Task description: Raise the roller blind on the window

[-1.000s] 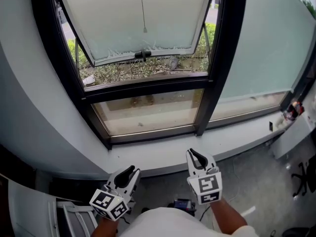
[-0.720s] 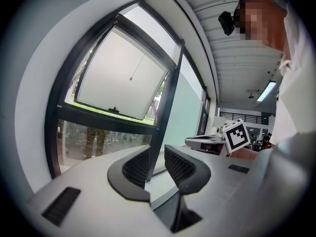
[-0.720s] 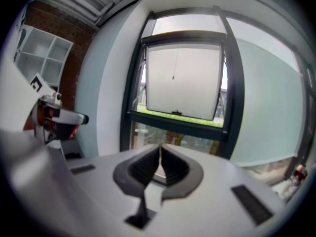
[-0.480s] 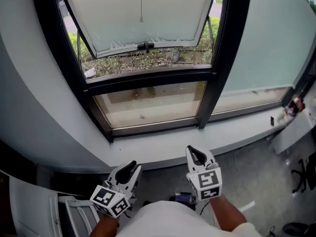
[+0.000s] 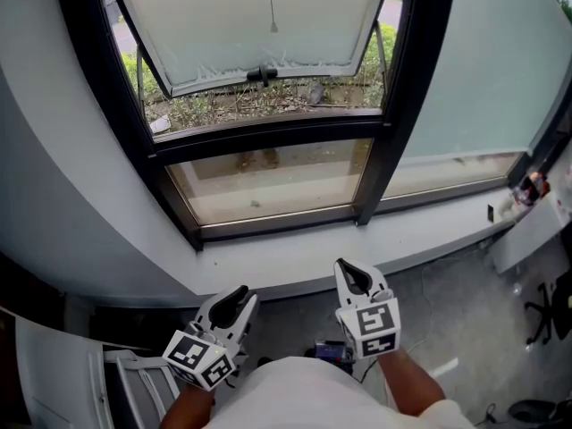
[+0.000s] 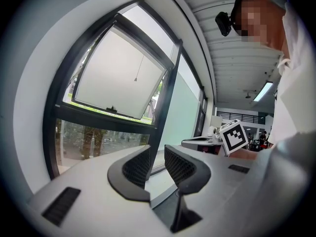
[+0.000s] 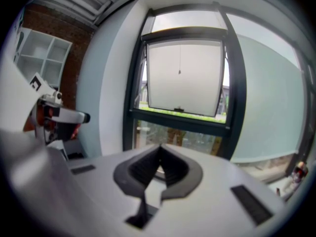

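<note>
A thin pull cord with a small bead (image 5: 273, 27) hangs in front of the tilted-out pale pane (image 5: 259, 25) of the black-framed window (image 5: 268, 146). The same cord bead (image 6: 135, 79) shows in the left gripper view, and the cord bead (image 7: 179, 73) shows in the right gripper view. Both grippers are held low, below the sill and far from the cord. My left gripper (image 5: 239, 295) has a gap between its jaws and holds nothing; its jaw tips (image 6: 157, 154) stand apart. My right gripper (image 5: 347, 272) is shut and empty, its tips (image 7: 159, 152) meeting.
A white sill (image 5: 295, 262) runs under the window. The wide pane to the right (image 5: 483, 70) is pale and opaque. A white unit (image 5: 536, 231) with a red object (image 5: 534, 189) stands at the right, a chair base (image 5: 545, 315) on the grey floor, white shelving (image 5: 54, 374) at lower left.
The right gripper's jaws have closed from slightly apart. The cord's bead has swung a little to the right and sits higher in view. Both grippers have barely moved.
</note>
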Demonstrator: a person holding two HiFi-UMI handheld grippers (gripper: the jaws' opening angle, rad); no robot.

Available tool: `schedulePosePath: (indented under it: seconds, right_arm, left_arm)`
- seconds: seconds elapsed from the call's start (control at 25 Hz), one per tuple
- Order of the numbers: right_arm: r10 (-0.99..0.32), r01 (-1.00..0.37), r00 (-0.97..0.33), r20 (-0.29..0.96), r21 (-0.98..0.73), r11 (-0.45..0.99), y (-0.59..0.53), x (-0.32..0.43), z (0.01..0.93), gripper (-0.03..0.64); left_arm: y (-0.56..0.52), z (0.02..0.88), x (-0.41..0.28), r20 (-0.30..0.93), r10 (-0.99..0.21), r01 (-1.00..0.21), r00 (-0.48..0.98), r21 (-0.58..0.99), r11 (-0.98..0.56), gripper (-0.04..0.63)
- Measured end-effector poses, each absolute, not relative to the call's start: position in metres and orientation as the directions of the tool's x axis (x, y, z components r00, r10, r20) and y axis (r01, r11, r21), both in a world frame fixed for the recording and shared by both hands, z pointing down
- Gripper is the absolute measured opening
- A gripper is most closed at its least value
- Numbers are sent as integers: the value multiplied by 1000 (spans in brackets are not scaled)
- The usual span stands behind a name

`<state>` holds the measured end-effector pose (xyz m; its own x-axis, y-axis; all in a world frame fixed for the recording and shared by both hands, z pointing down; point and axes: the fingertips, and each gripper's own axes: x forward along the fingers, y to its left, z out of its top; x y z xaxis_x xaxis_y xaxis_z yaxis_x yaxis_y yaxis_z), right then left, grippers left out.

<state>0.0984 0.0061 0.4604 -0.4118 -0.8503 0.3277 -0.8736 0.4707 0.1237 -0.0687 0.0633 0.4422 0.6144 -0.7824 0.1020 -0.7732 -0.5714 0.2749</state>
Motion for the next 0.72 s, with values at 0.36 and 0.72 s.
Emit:
schedulePosePath:
  seconds: [0.36, 0.72]
  right_arm:
    - [-840, -869, -420, 343, 114, 481, 8, 96, 464, 23]
    - [-837, -864, -420, 351, 126, 487, 10, 93, 463, 21]
  left_arm:
    - [64, 442, -65, 103, -777, -767, 621, 281, -576, 103]
    - [66, 442, -67, 103, -776, -766, 622, 286, -576, 103]
